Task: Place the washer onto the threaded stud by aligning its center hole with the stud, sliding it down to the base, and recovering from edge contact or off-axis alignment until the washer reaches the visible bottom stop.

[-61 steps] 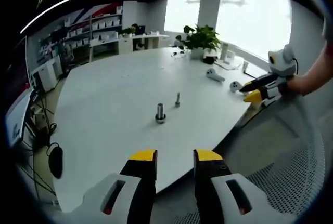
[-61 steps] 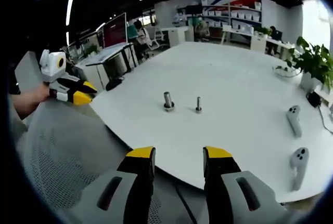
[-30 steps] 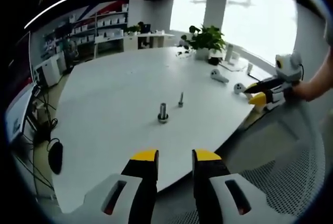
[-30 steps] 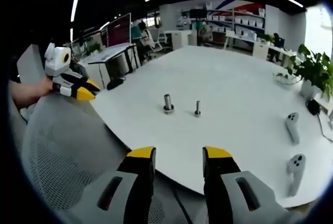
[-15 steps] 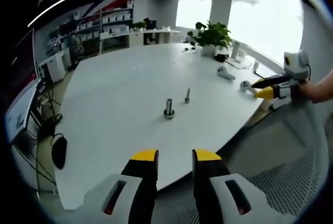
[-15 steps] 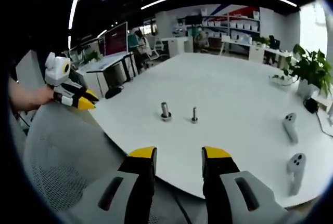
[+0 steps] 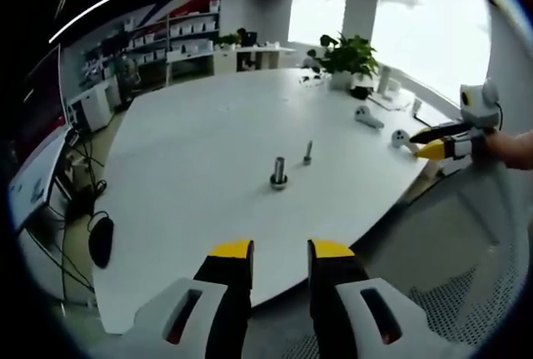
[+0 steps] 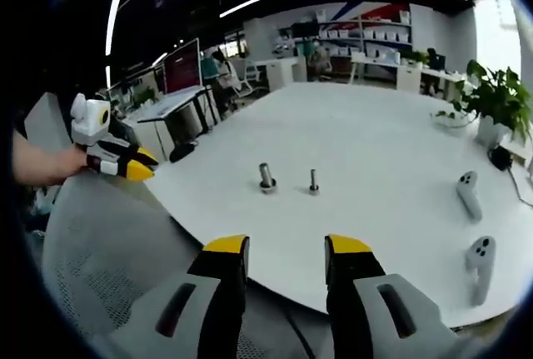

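So both grippers hang off the near edge of the white worktop (image 7: pixel 191 142), jaws spread apart and holding nothing: left gripper (image 7: pixel 280 252), right gripper (image 8: pixel 287 248). Out near the middle of the worktop stands the threaded stud (image 8: pixel 266 178) with a ring at its base, maybe the washer, can't tell. Just beside it, a thinner bolt (image 8: pixel 314 181). Farther right lie two white controllers (image 8: pixel 469 193).
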Demonstrator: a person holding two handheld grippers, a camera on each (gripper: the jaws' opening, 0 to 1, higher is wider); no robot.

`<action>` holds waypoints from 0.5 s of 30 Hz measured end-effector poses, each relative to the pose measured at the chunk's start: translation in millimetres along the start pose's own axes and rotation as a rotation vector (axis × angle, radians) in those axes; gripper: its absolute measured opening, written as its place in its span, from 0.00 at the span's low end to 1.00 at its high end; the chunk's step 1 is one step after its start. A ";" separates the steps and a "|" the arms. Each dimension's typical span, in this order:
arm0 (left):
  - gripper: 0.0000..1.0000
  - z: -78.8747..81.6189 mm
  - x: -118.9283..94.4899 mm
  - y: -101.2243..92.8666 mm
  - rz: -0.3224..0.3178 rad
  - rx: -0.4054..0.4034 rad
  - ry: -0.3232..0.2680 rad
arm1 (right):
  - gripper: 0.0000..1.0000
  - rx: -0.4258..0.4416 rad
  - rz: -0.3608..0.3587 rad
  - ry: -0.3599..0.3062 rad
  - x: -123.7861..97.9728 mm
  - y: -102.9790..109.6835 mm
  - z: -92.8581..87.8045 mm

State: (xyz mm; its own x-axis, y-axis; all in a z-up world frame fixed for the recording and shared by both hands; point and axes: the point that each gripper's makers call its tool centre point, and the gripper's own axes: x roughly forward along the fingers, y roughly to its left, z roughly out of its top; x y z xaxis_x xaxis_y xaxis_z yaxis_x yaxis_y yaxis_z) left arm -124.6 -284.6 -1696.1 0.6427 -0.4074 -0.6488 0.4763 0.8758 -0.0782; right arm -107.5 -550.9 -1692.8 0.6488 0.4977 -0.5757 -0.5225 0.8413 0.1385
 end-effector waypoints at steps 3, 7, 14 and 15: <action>0.24 2.3 -0.9 0.4 0.000 0.000 -0.014 | 0.39 0.009 -0.001 -0.013 -0.7 -0.2 2.5; 0.23 2.8 -1.1 2.7 0.001 -0.001 -0.022 | 0.39 0.005 0.000 -0.011 0.0 0.6 2.6; 0.24 -0.3 -1.0 0.8 -0.001 -0.002 -0.006 | 0.38 0.007 0.006 0.006 0.5 1.6 -0.6; 0.24 -0.6 -1.1 0.9 0.000 0.000 -0.005 | 0.38 0.008 0.008 0.008 0.6 2.1 -1.1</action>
State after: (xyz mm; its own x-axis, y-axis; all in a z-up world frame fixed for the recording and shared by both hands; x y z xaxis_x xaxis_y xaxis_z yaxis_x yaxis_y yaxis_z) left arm -125.3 -283.3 -1695.8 0.6461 -0.4083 -0.6448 0.4757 0.8761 -0.0782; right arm -108.8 -549.1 -1693.7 0.6402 0.5027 -0.5809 -0.5231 0.8390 0.1495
